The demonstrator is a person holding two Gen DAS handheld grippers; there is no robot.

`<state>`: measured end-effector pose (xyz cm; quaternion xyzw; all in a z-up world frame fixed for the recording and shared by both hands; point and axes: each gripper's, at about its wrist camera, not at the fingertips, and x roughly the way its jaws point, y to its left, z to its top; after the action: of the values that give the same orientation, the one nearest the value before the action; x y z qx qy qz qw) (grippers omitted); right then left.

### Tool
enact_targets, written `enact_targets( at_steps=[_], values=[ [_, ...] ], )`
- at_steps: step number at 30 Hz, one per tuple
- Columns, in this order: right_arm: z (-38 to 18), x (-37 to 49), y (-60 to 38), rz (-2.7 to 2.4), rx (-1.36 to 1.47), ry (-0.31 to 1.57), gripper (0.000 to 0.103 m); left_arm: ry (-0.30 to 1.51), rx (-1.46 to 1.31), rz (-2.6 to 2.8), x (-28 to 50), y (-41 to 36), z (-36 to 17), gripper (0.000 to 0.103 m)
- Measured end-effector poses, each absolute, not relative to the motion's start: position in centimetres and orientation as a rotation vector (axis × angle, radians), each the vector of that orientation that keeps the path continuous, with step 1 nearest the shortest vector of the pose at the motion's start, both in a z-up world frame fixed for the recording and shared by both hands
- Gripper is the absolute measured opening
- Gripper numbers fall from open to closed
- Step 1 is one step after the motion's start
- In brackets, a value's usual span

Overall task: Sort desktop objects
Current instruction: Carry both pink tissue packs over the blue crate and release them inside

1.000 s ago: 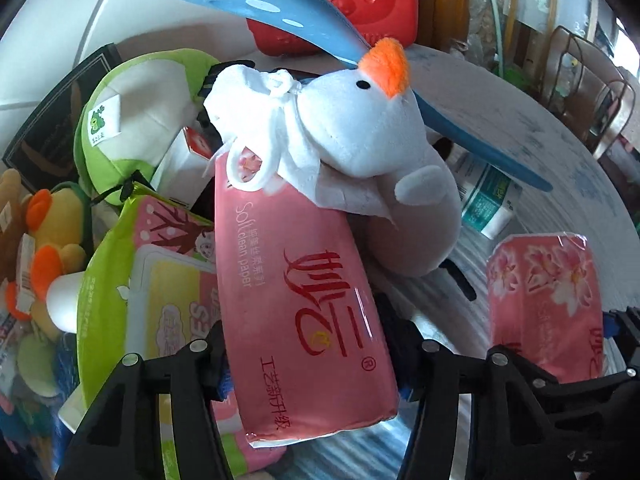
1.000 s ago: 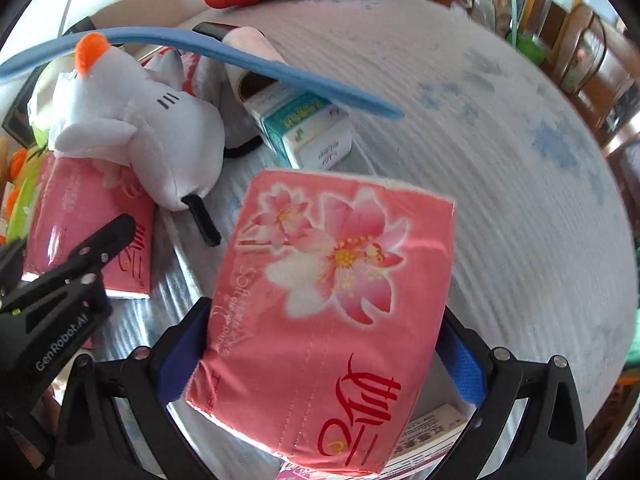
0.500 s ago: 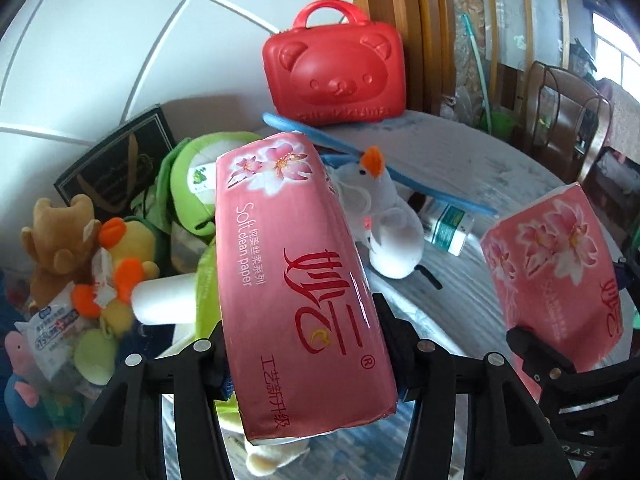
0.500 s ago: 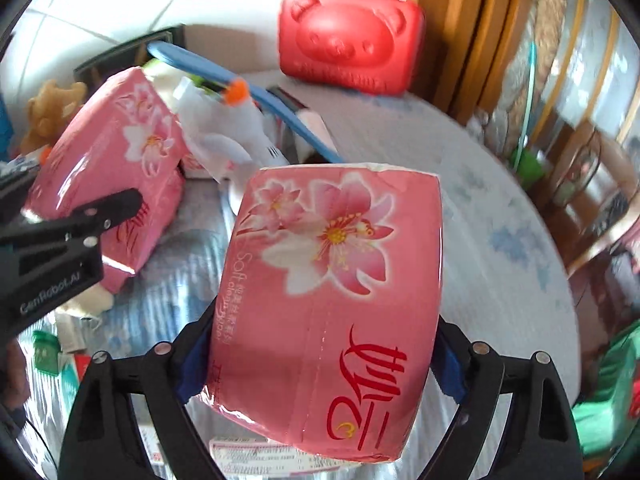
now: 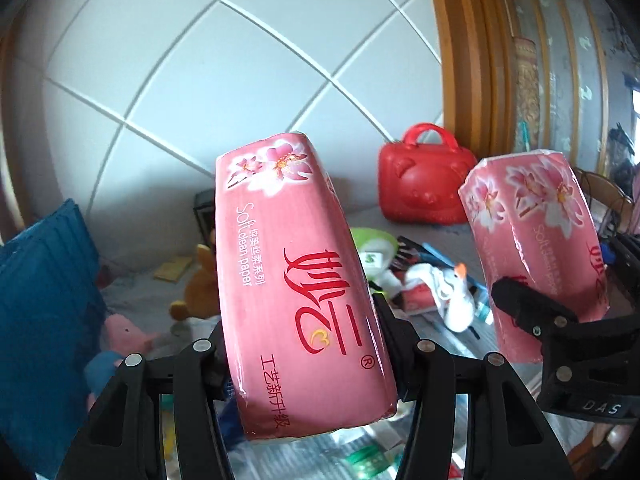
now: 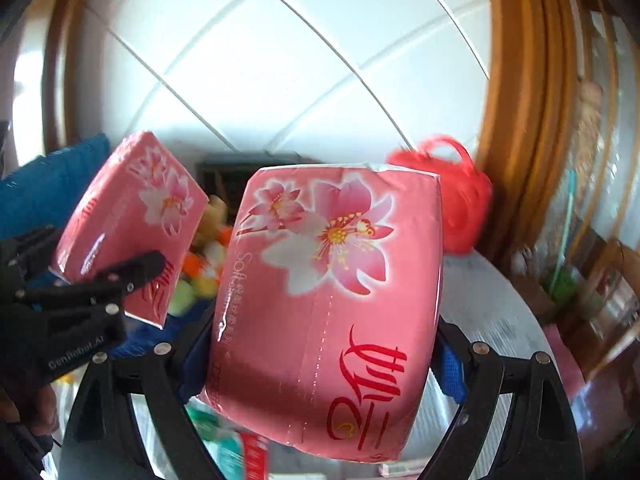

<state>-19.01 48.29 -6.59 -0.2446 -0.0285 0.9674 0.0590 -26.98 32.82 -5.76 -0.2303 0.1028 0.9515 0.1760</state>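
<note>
Nearest, the left gripper is clenched on a pink tissue pack, held up in the air. Beside it the right gripper grips a second tissue pack just as firmly, also raised. Below them lies the cluttered table, with a white plush bird. At the back stands a red bear case, blurred in the right view, near the tiled wall.

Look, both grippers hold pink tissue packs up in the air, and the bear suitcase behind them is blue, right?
Not quite. The suitcase is red, as the left wrist view shows. The rest holds: the left gripper and right gripper each hold a pink tissue pack up in the air.
</note>
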Motion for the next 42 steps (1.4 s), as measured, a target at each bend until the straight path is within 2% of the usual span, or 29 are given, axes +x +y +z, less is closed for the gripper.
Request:
enact_targets(
  at_steps=[11, 16, 20, 25, 32, 36, 39, 40, 41, 42],
  values=[
    [4.2, -19.5, 25.5, 3.34, -0.462, -0.023, 0.09, 0.246, -0.489, 3.011, -23.3, 11.8, 3.9, 0.054],
    [7.6, -21.1, 15.9, 3.505, -0.43, 0.028, 0.09, 0.298, -0.488, 3.166, -23.5, 3.6, 5.6, 0.055],
    [9.4, -23.8, 10.1, 3.592, -0.44, -0.022, 0.09, 0.278, -0.516, 3.32, -24.6, -2.9, 5.6, 0.055],
    [9.2, -28.3, 3.5, 3.658, -0.537, -0.104, 0.09, 0.272, -0.595, 3.426, -27.1, -8.7, 4.9, 0.055],
    [7.4, -34.4, -3.9, 3.632, -0.738, -0.159, 0.09, 0.173, -0.755, 3.411, -30.1, -15.6, 3.1, 0.055],
    [6.5, -38.9, -6.6, 3.585, -0.86, -0.141, 0.09, 0.211, -0.836, 3.387, -32.6, -19.1, 3.0, 0.056],
    [6.1, -42.7, -9.0, 3.504, -0.953, -0.193, 0.095, 0.215, -0.846, 3.395, -34.4, -21.0, 3.6, 0.061],
    [6.1, -43.6, -9.5, 3.49, -0.971, -0.193, 0.096, 0.224, -0.823, 3.41, -34.6, -21.2, 4.2, 0.075],
    [6.1, -44.4, -10.0, 3.476, -0.989, -0.193, 0.098, 0.232, -0.799, 3.424, -34.9, -21.4, 4.7, 0.082],
    [6.5, -44.8, -10.1, 3.475, -0.976, -0.178, 0.099, 0.246, -0.772, 3.435, -35.1, -21.5, 5.2, 0.086]
  ],
)
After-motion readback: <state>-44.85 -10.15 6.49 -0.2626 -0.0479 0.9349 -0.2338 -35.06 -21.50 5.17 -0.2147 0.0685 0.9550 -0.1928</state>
